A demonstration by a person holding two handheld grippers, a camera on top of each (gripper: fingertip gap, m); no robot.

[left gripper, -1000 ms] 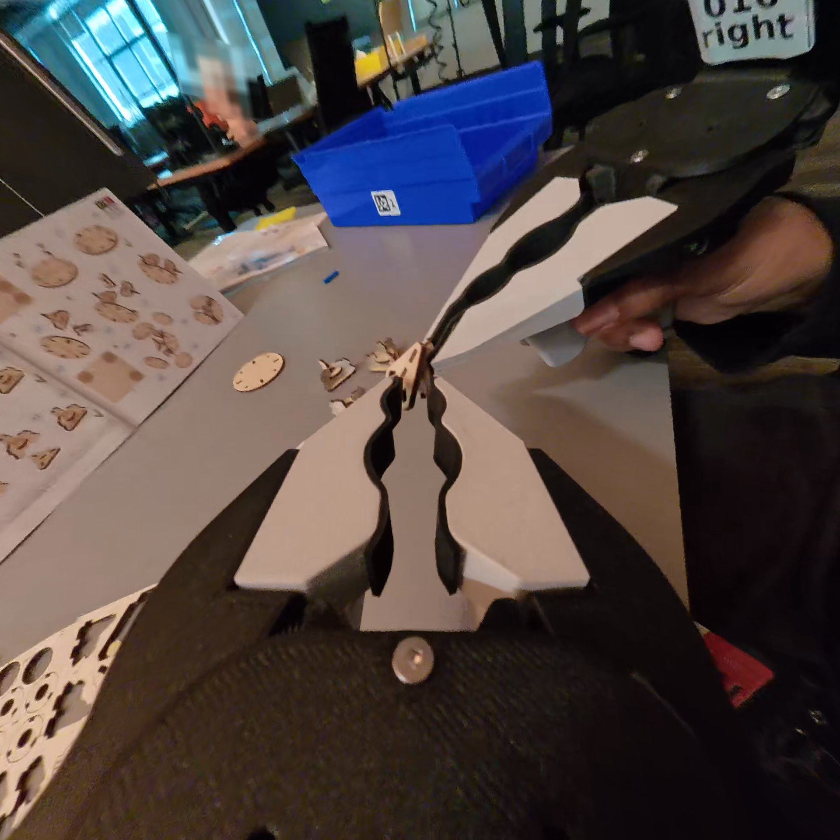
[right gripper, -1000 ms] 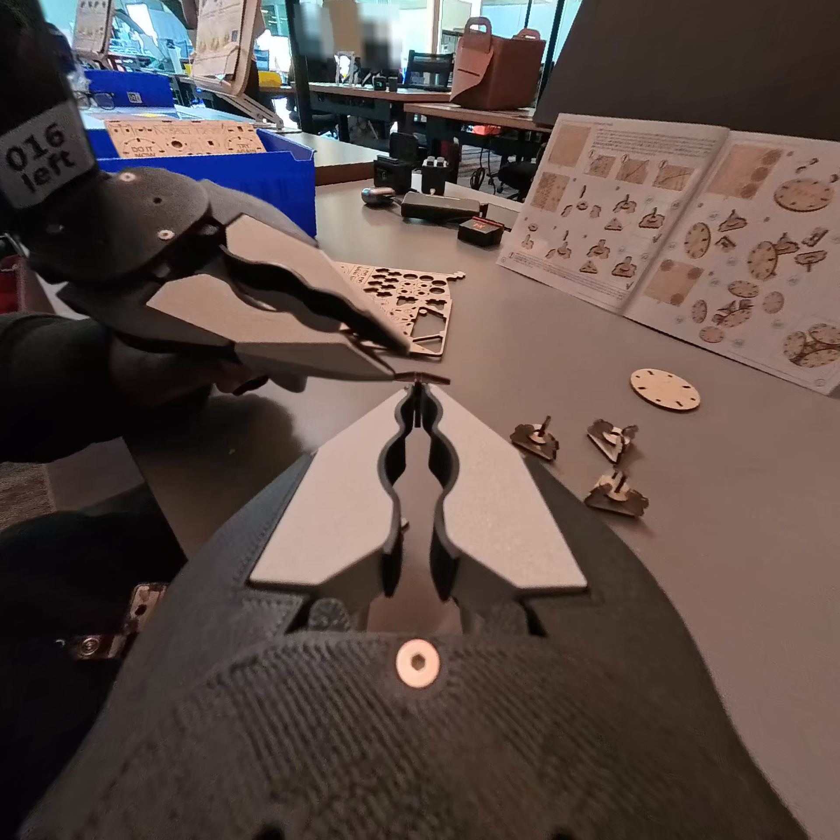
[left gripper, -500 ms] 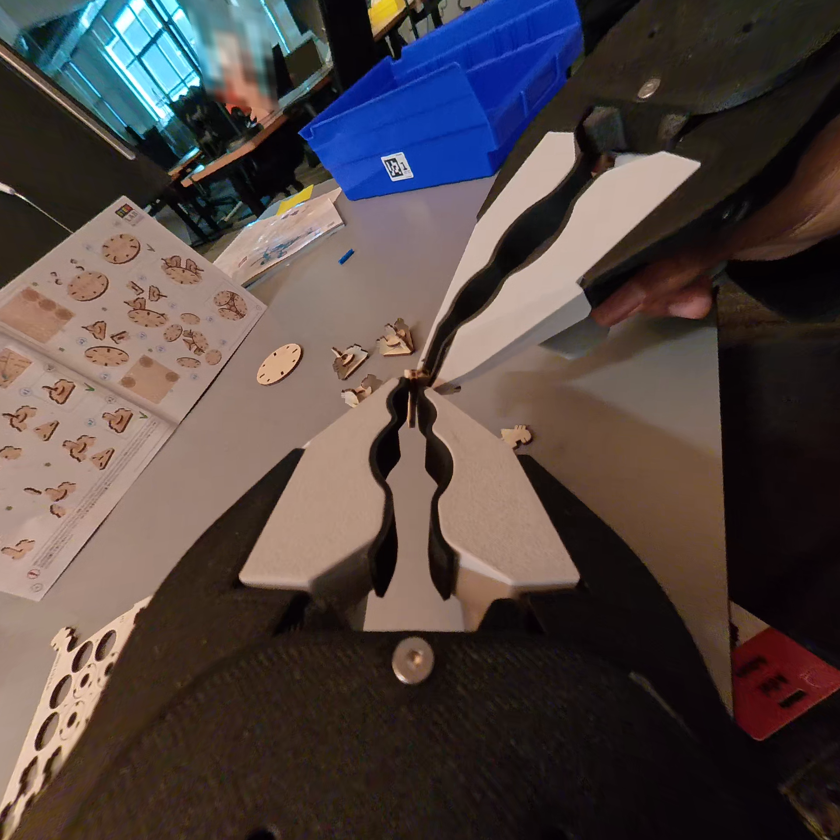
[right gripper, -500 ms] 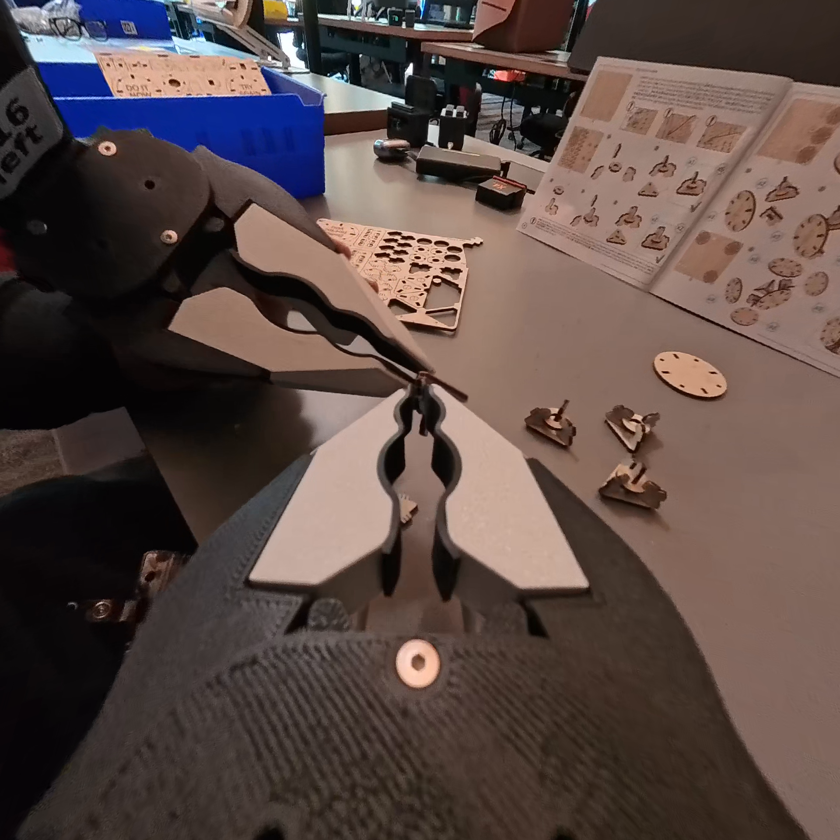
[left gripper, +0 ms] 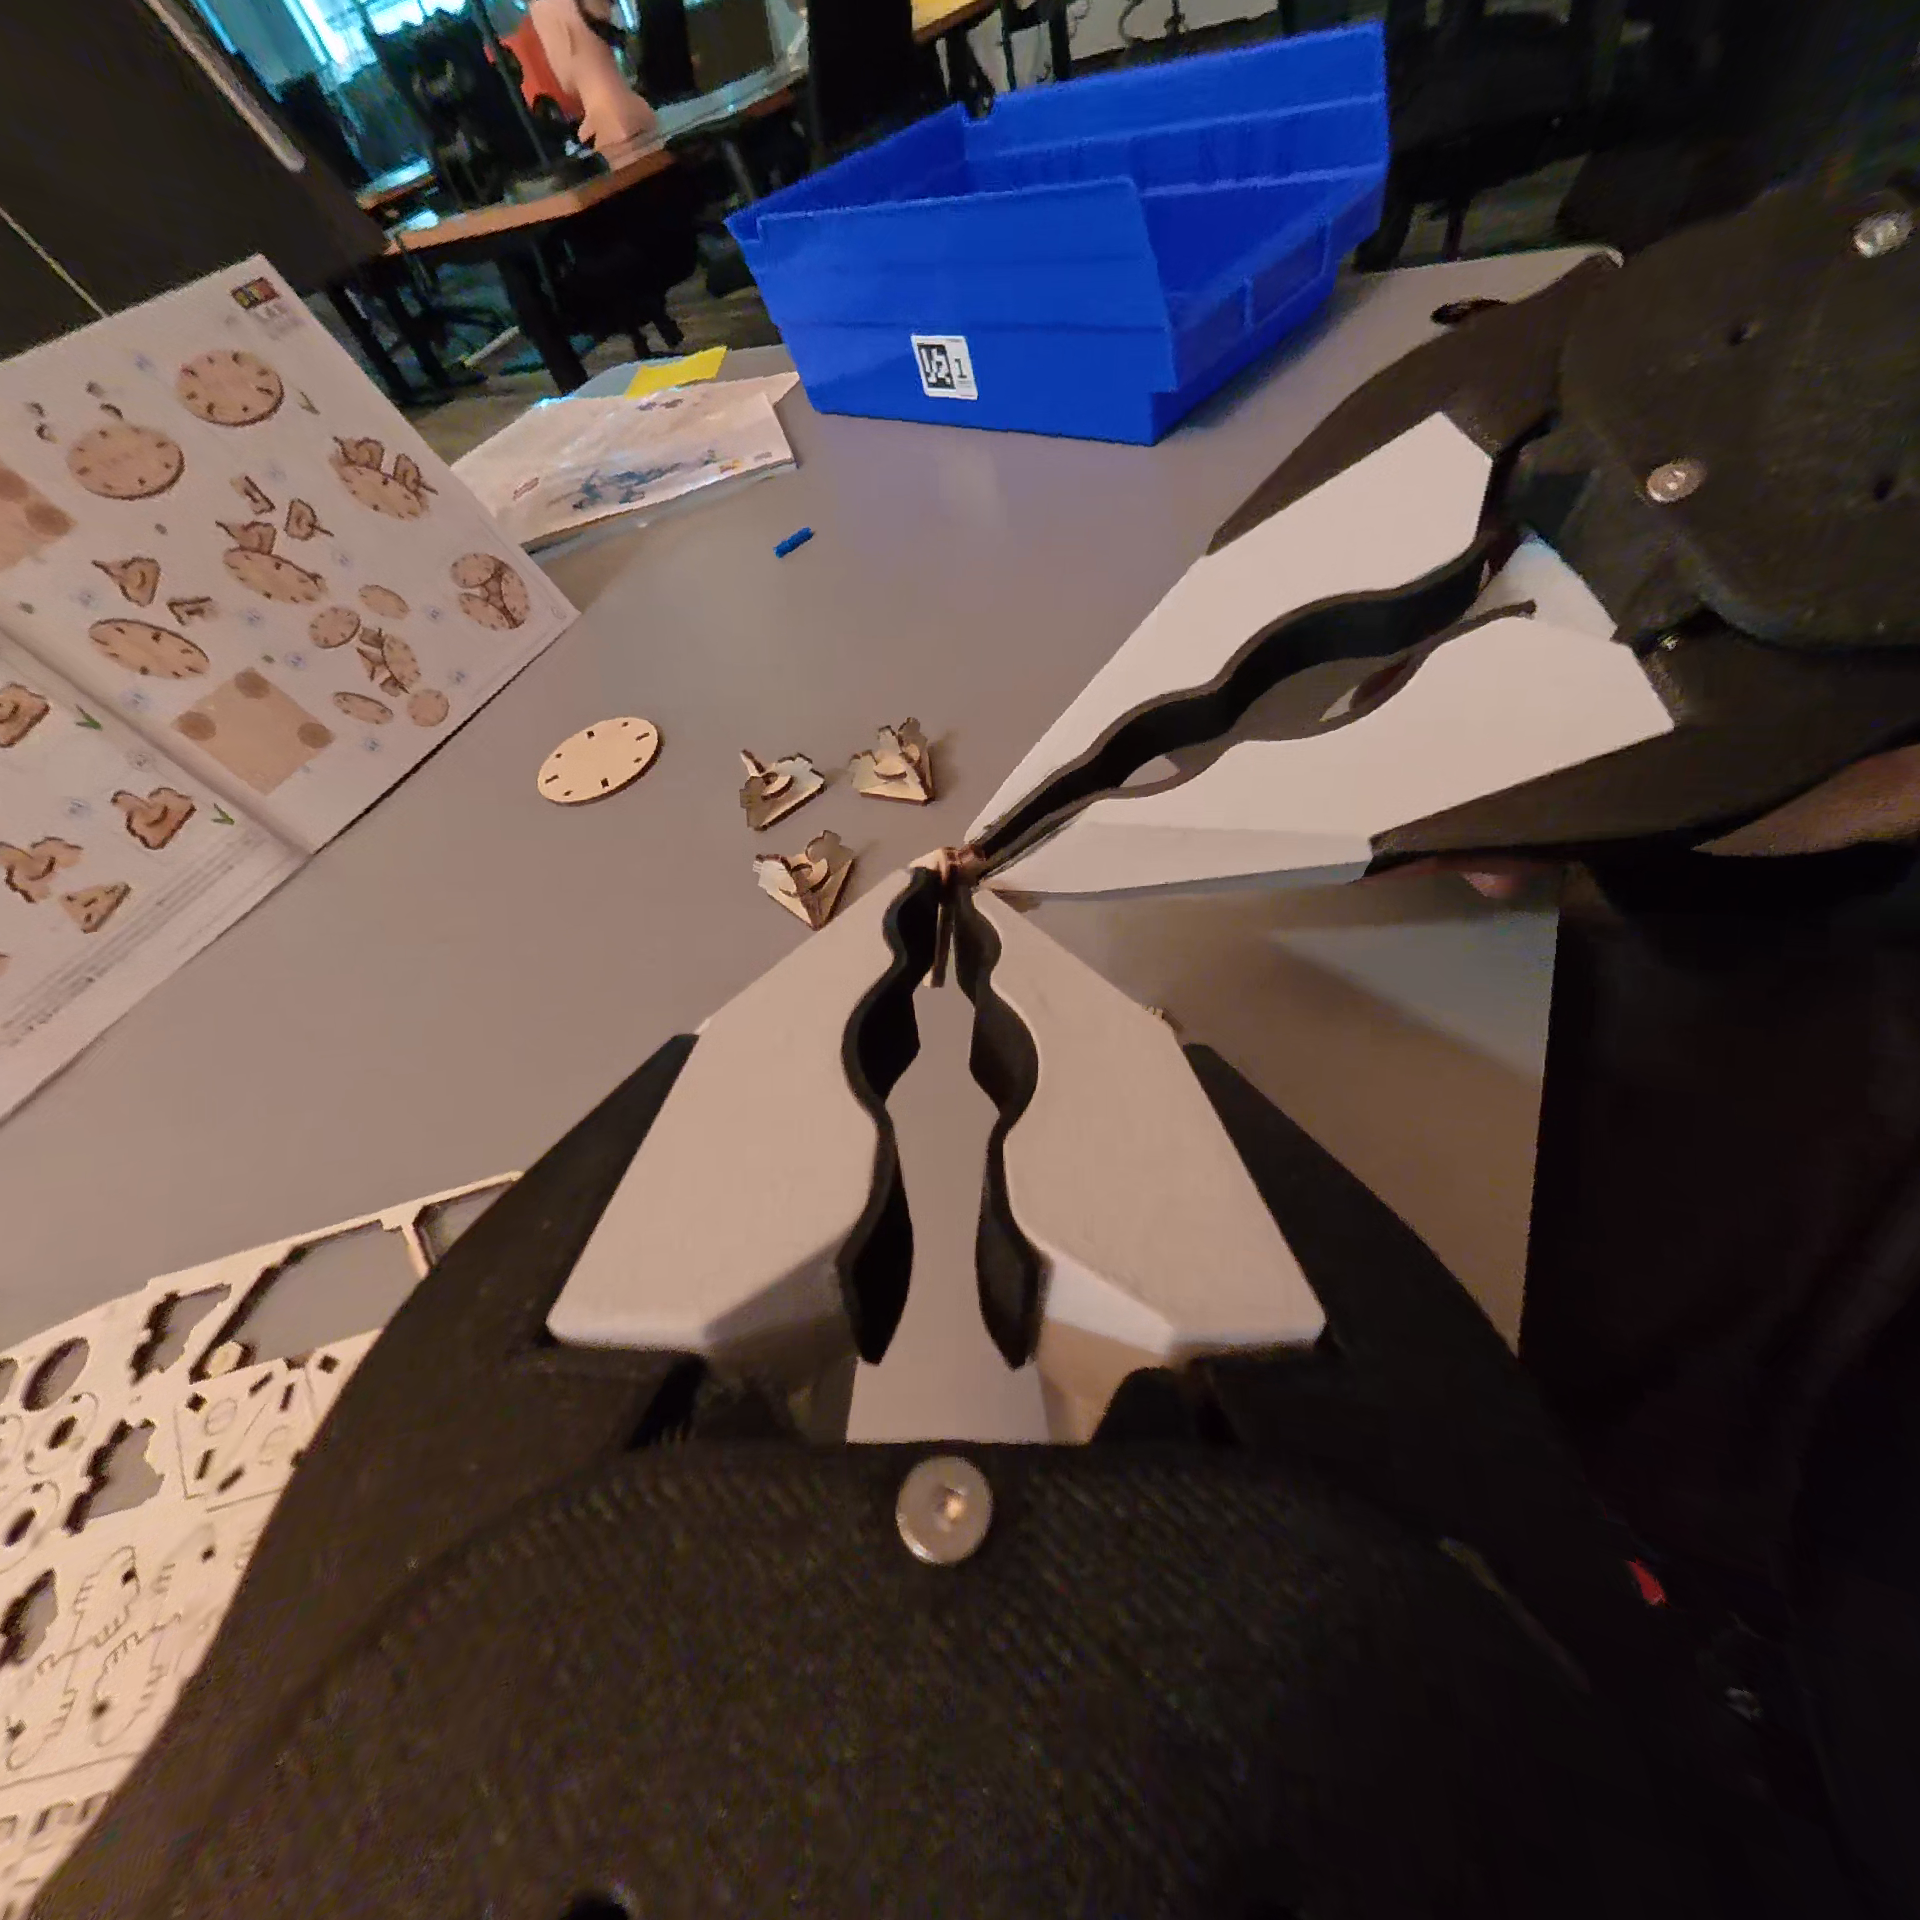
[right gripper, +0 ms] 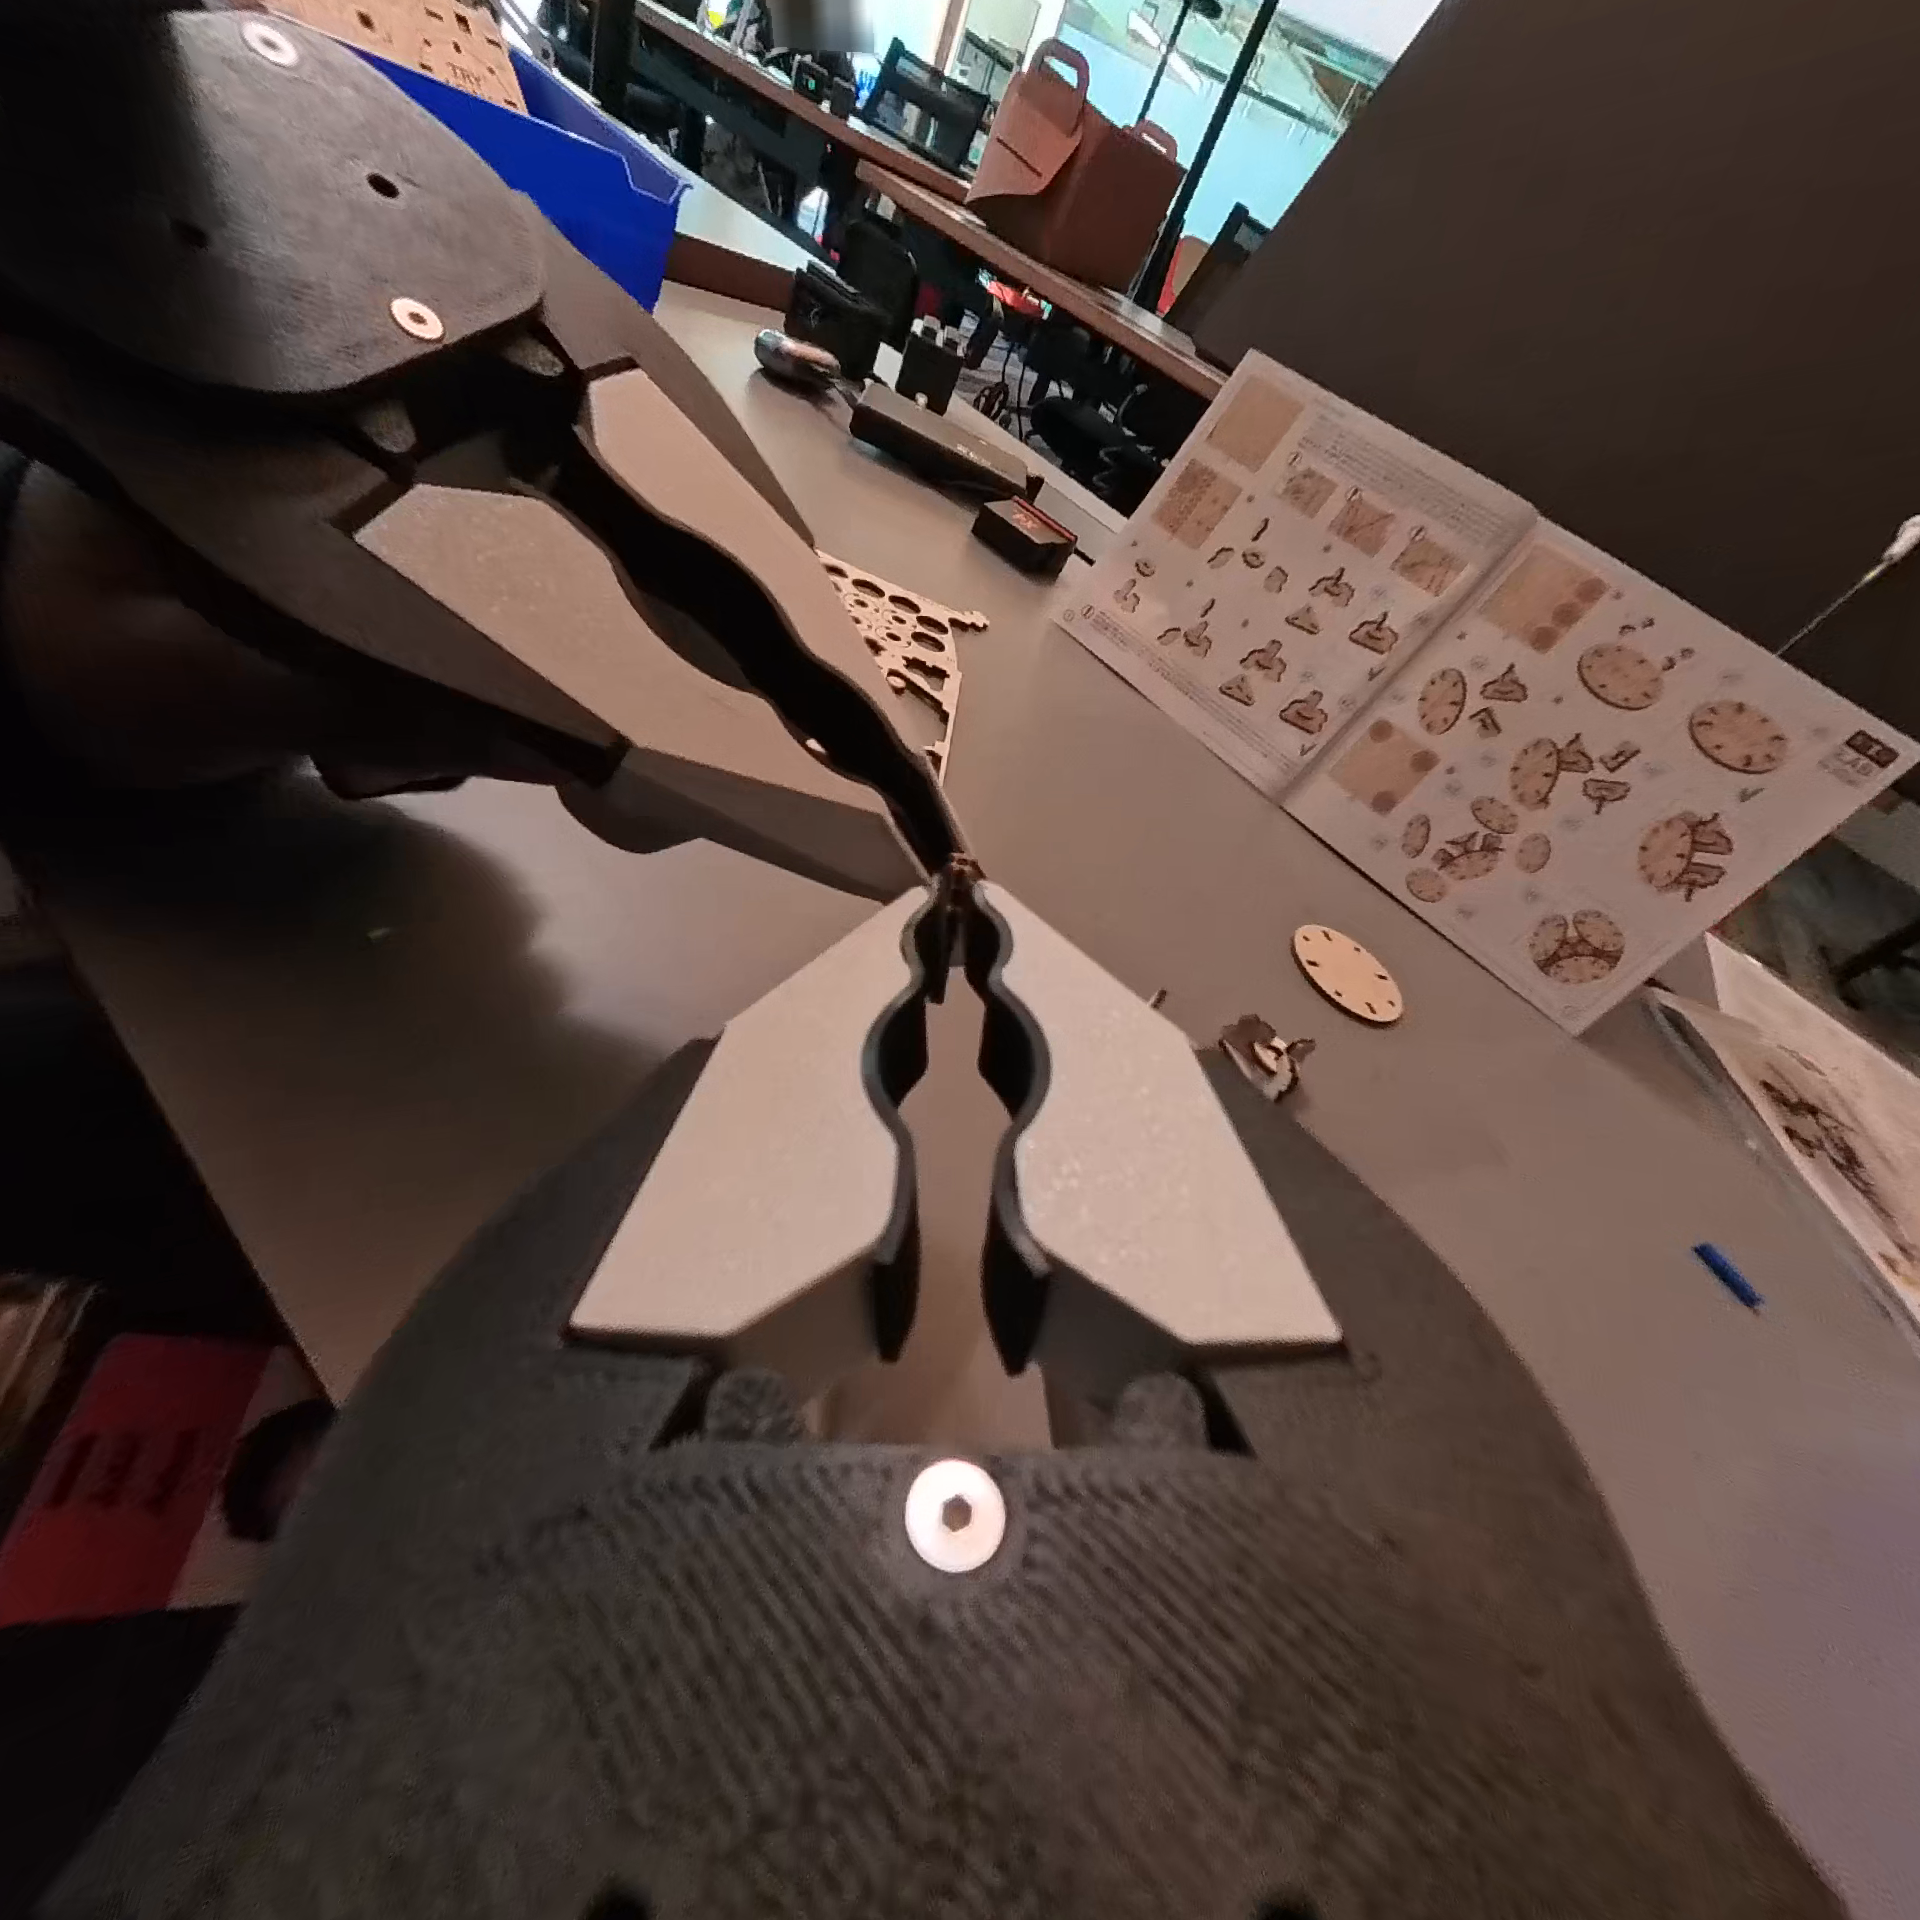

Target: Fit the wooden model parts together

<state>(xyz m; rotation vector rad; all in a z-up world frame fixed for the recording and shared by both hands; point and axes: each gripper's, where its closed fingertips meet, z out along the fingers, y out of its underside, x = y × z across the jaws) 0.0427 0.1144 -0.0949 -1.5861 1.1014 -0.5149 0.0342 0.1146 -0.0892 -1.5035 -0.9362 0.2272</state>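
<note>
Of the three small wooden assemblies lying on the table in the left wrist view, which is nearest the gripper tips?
The lowest one, just left of the left gripper; the other two lie farther up the table.

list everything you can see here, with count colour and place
small wooden piece: one, pale, pinched in left tongs
second wooden piece: one, dark, pinched in right tongs, meeting the first
wooden sub-assemblies: three, tan, on table
wooden disc: one, pale, beside them
instruction booklet: one, white, open, left
punched wooden sheet: one, pale, near edge
bins: blue, far side
table: grey
left tongs: closed
right tongs: closed
</note>
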